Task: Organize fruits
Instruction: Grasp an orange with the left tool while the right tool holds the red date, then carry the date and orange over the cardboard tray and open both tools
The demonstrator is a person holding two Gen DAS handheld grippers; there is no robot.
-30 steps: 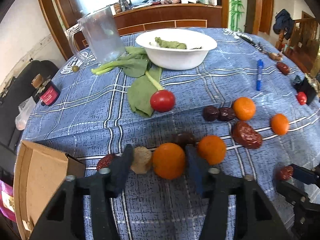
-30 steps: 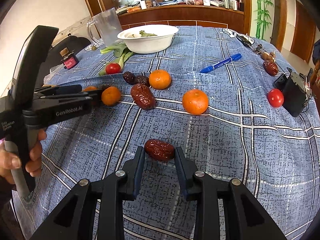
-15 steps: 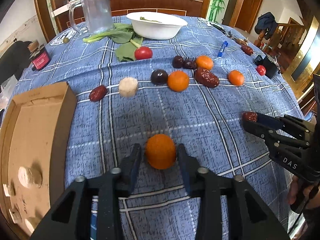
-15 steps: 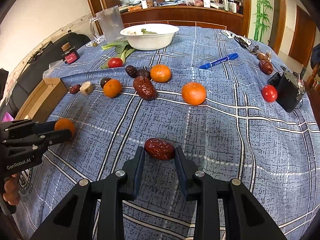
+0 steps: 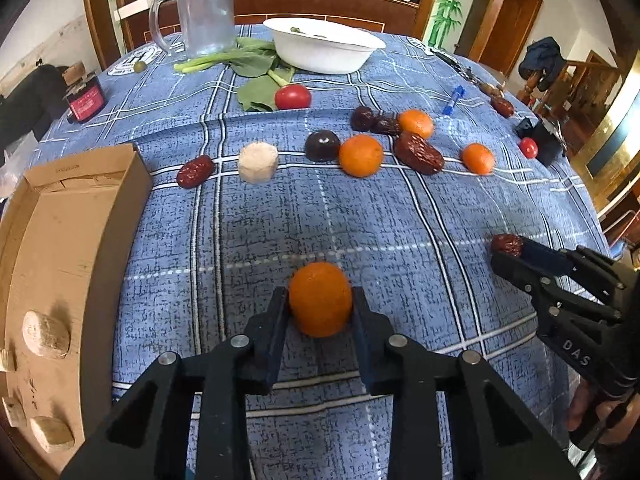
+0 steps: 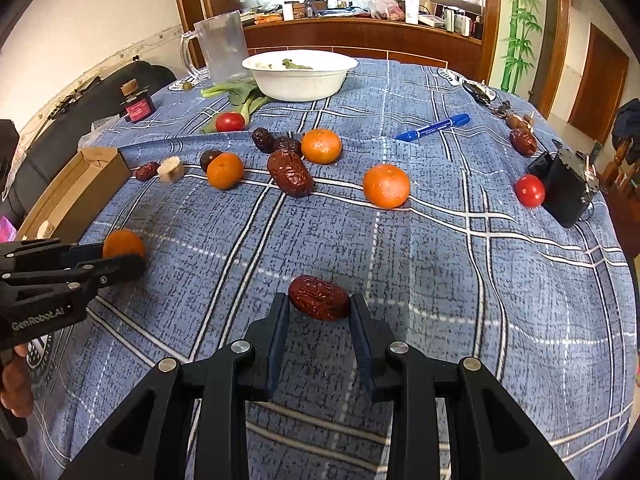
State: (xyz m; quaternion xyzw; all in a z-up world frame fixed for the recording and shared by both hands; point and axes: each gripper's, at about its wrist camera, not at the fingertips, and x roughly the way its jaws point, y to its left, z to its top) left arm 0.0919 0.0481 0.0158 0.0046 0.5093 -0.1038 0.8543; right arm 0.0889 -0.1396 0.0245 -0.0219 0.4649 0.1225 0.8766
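While the left gripper (image 5: 320, 312), its fingers just closed, clamps a round orange mandarin (image 5: 320, 299) over the blue plaid table (image 5: 400, 240), the open brown cardboard box (image 5: 60, 240) lies to its left, well nearer this hand. The right gripper (image 6: 319, 312) pinches a wrinkled red jujube (image 6: 319, 297), its long axis spanning the fingers. Three more mandarins, two red tomatoes and several jujubes remain scattered beyond.

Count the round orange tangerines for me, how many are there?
4. One round orange tangerine sits in the left claw; three lie mid-table: nearest, behind the dates, and rightmost. None seems hidden.
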